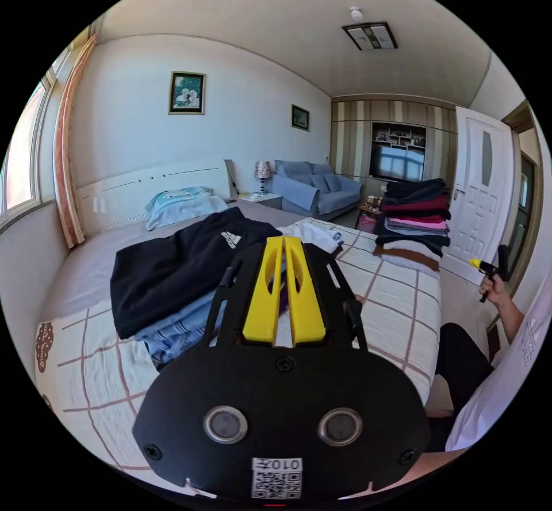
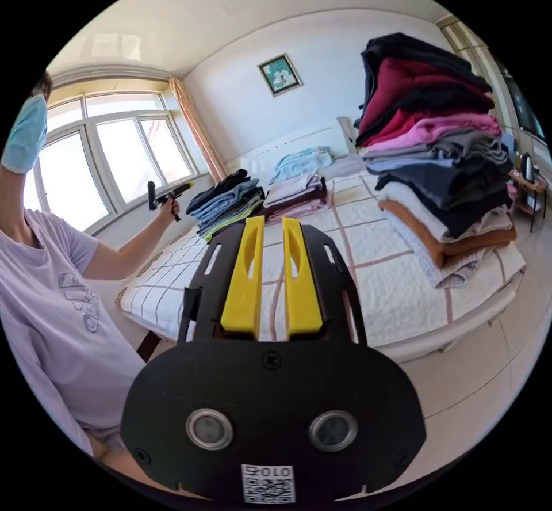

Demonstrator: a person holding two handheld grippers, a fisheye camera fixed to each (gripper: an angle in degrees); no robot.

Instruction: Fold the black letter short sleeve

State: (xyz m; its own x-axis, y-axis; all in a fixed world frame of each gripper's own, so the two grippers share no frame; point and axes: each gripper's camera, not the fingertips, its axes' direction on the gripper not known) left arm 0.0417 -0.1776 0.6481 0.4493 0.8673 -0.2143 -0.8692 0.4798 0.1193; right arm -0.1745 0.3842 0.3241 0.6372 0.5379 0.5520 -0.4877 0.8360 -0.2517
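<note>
The left gripper [image 1: 284,241] is held above the bed [image 1: 397,304], its yellow jaws nearly closed on nothing. Just beyond its tips a folded black garment [image 1: 178,269] with a white logo is seen atop a pile; whether it is the lettered tee cannot be told. The right gripper [image 2: 273,220] is raised, jaws slightly parted and empty, with a tall stack of folded clothes [image 2: 437,160] to its right.

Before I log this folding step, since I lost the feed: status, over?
Left tongs closed, empty, raised over the bed. Right tongs slightly apart, empty, held aloft. Black garment tops the near pile, untouched. Nothing in the way.
</note>
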